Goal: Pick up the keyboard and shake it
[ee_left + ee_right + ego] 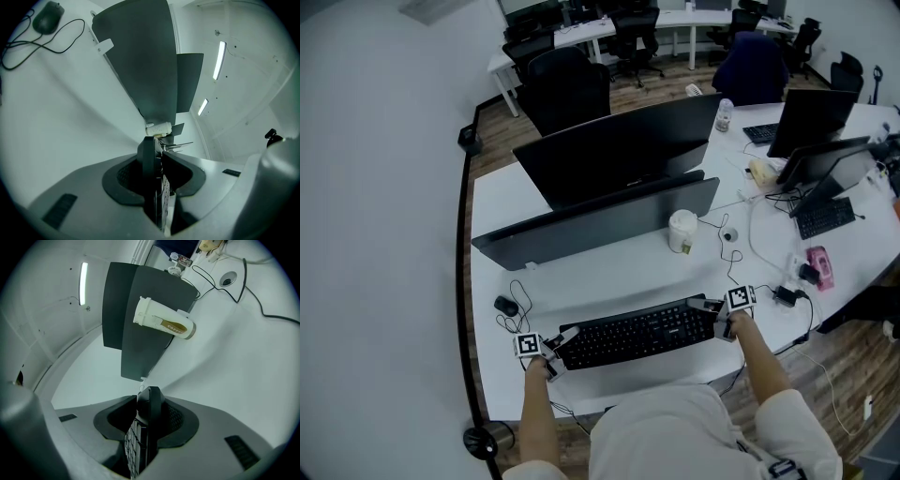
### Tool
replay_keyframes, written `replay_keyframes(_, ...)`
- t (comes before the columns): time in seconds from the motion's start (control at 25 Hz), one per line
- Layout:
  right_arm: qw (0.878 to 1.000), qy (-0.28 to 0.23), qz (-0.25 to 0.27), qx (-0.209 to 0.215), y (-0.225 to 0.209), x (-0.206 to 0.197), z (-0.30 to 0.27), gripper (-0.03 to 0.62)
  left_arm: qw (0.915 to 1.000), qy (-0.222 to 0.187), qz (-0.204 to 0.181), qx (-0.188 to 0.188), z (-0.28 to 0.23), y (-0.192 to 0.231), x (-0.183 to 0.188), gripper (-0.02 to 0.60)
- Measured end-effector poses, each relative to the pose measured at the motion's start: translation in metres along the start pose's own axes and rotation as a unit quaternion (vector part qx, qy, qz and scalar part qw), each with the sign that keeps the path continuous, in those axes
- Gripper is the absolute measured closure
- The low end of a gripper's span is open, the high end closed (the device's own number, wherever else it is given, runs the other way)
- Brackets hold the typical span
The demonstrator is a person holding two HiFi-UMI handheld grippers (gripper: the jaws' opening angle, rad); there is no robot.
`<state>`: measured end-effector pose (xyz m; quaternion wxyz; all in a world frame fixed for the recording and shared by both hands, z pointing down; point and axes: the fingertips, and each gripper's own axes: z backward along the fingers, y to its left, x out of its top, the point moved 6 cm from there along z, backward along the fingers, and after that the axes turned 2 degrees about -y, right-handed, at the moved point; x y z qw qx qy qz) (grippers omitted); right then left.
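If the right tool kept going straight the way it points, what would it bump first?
The keyboard: the right tool grips its end, and it stretches straight ahead, probably toward the left tool.

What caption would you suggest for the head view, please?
The left gripper and right gripper clamp opposite ends of a black keyboard at a white desk.

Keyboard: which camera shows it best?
The head view: the whole keyboard shows from above, end to end. Each gripper view shows only one end of it, edge-on, clamped between its jaws.
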<state>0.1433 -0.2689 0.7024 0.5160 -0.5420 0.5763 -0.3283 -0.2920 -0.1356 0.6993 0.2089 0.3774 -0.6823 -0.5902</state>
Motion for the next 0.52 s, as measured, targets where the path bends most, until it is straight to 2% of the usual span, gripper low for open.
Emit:
replay_keyframes(0.24, 1.000, 0.003, 0.002, -0.003, 0.002, 0.005, 0.001, 0.436, 1.0000, -0.004, -0.004, 0.000, -0.002, -0.003, 0.000, 0.445)
replay_keyframes(0.52, 1.000, 0.020, 0.004, -0.013, 0.000, 0.007, 0.002, 0.433, 0.9996, -0.016, 0.022, -0.009, -0.004, 0.003, -0.014, 0.445)
